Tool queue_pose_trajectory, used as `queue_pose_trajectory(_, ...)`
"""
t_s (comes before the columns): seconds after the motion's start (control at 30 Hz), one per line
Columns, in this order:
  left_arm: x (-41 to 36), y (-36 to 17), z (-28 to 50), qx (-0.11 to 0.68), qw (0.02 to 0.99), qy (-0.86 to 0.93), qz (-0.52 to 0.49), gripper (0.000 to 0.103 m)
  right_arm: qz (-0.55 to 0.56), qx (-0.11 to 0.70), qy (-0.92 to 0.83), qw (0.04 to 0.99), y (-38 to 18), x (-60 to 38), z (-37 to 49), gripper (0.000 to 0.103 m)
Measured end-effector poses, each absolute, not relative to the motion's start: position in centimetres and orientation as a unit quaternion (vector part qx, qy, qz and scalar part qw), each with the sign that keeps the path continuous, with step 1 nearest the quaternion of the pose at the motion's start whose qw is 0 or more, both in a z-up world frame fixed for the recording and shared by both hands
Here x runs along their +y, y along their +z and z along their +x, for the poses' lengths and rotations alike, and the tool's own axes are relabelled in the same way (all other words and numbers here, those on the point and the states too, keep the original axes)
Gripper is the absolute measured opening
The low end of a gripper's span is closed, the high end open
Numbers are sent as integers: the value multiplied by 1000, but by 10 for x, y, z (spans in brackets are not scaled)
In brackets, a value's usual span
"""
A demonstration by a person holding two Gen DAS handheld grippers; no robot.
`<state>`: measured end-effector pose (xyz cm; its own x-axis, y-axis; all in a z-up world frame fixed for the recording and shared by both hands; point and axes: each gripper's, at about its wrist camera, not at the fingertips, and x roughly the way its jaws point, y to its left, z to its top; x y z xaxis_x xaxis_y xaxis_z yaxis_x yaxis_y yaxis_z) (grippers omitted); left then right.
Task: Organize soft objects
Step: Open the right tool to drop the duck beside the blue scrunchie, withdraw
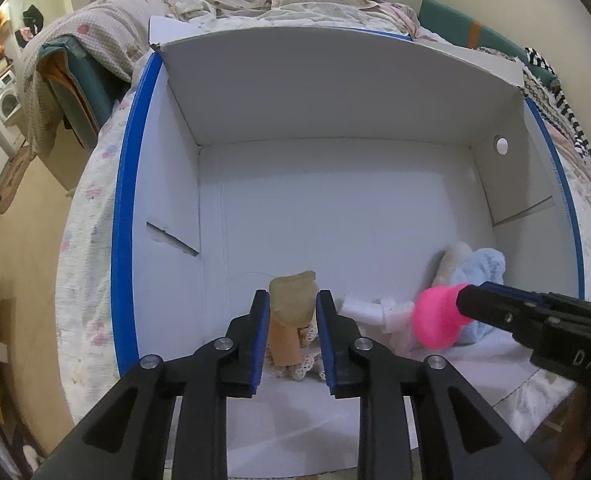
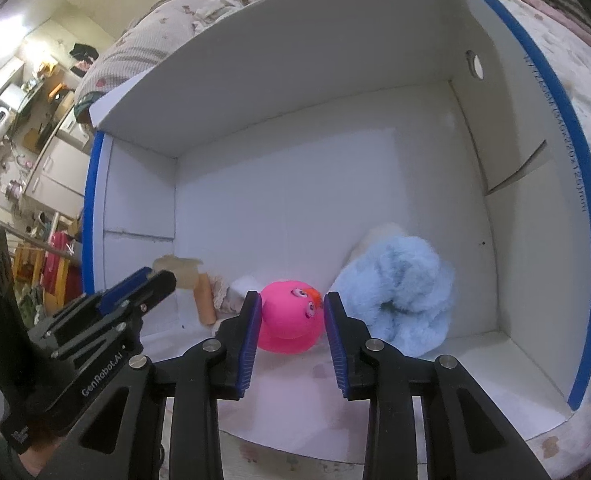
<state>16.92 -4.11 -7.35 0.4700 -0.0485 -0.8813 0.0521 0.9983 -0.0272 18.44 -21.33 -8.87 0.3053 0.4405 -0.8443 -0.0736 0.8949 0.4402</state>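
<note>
"GenRobot.AI" marks the left tongs (image 2: 151, 280), gripping a beige sock (image 1: 293, 294); right tongs (image 2: 293, 312) clasp the pink toy (image 2: 291, 316). The box (image 1: 335, 92) floor beyond lies free.

Soft, even indoor light, perhaps from overhead; strong fisheye bending and dark corners.

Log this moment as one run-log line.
left gripper: shut on tan sock | right gripper: shut on pink toy | blue plush: in white box
</note>
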Motion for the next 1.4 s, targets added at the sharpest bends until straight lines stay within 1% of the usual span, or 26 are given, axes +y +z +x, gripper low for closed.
queue_pose_trajectory(0.03,-41,-73,169,513,858,-29,2,25,166,564,161,793,-88,-215,184,53)
queue_pose_trajectory(0.07,-41,-72,168,513,858,-28,4,29,170,560,158,796,-87,-217,184,61)
queue_pose_trajectory(0.1,-40,-71,168,511,859,-26,5,32,175,555,155,798,-85,-220,184,65)
queue_pose_trajectory(0.13,-40,-70,167,507,861,-25,4,39,180,553,153,799,-85,-222,184,66)
queue_pose_trajectory(0.17,-40,-68,166,504,864,-25,4,51,183,551,150,800,-84,-224,185,67)
queue_pose_trajectory(0.23,-40,-64,165,495,869,-23,5,62,186,549,141,803,-84,-227,186,77)
queue_pose_trajectory(0.33,-41,-58,162,480,877,-15,15,63,186,547,142,803,-83,-227,185,77)
queue_pose_trajectory(0.6,-43,-57,160,479,877,-17,27,63,175,548,138,806,-83,-225,186,77)
queue_pose_trajectory(0.9,-32,-48,151,474,880,-13,-2,63,163,540,137,814,-75,-223,181,77)
queue_pose_trajectory(0.97,-29,-43,148,470,882,-14,-10,63,160,533,135,820,-71,-223,178,80)
queue_pose_trajectory(1.07,-24,-35,141,463,886,-8,-17,63,167,523,134,825,-65,-226,171,91)
queue_pose_trajectory(1.13,-22,-32,137,462,886,-6,-20,63,168,516,131,830,-62,-228,166,102)
queue_pose_trajectory(1.4,-10,-21,111,458,888,2,-30,63,174,497,131,840,-46,-239,141,103)
